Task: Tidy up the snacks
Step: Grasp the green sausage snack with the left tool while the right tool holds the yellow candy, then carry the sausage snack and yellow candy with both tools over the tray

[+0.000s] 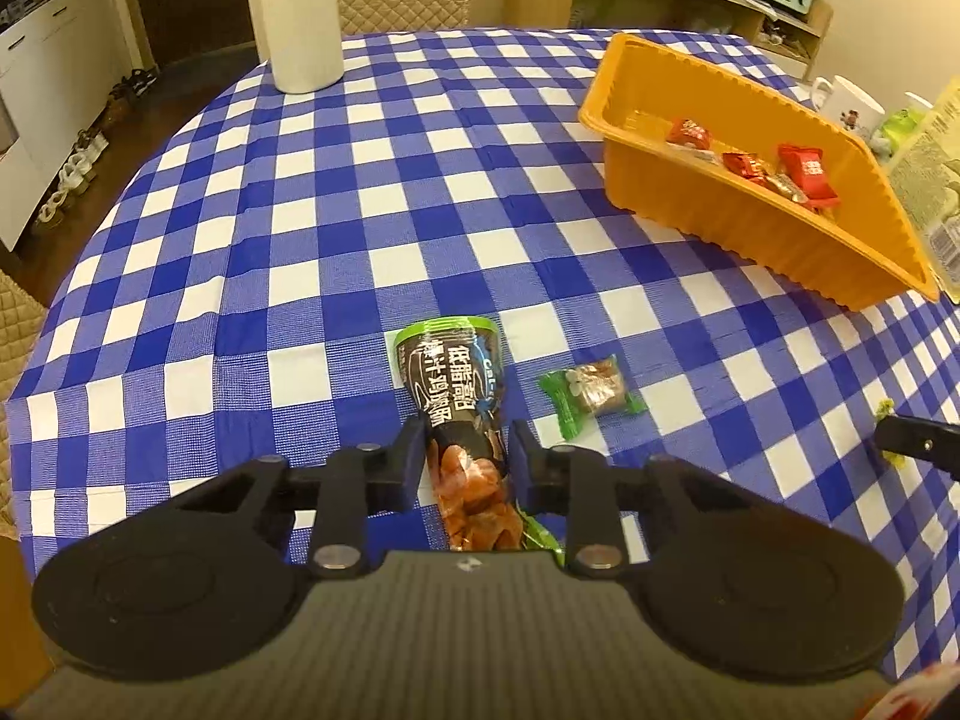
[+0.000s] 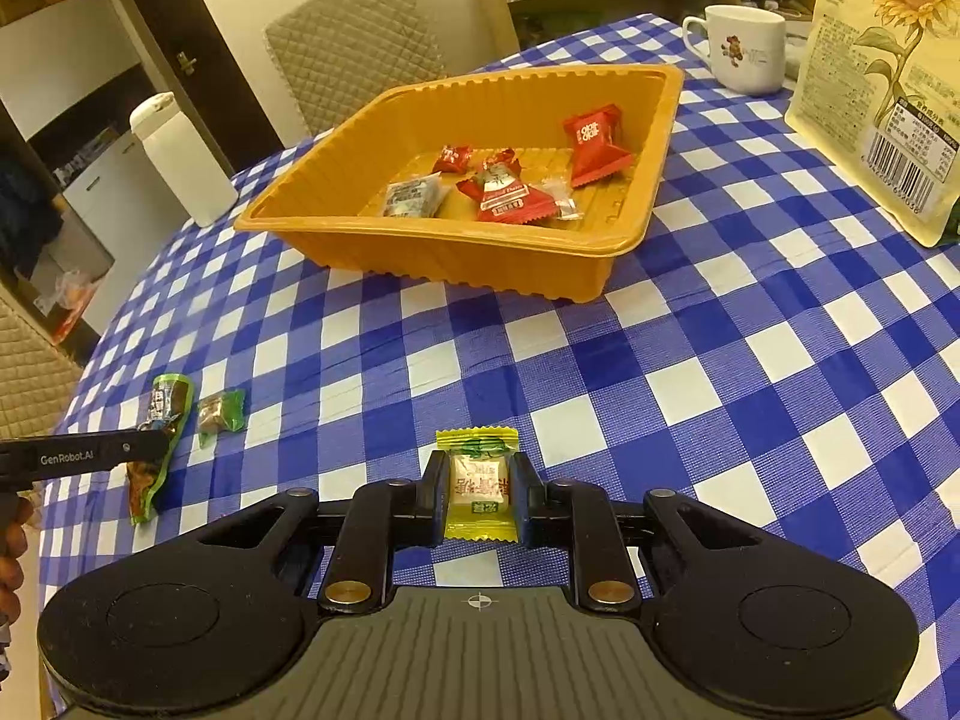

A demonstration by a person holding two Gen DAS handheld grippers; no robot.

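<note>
My left gripper is shut on a long dark-and-green snack packet that lies on the checked tablecloth; the same packet shows in the right wrist view. A small green-wrapped candy lies just to its right, also in the right wrist view. My right gripper is shut on a yellow-wrapped candy low over the cloth. The orange tray stands beyond it and holds several red and clear wrapped candies; the tray also shows at the right in the left wrist view.
A white bottle stands at the far left of the table. A white mug and a sunflower-print bag stand at the right. Quilted chairs sit behind the table. The table's left edge drops to the floor.
</note>
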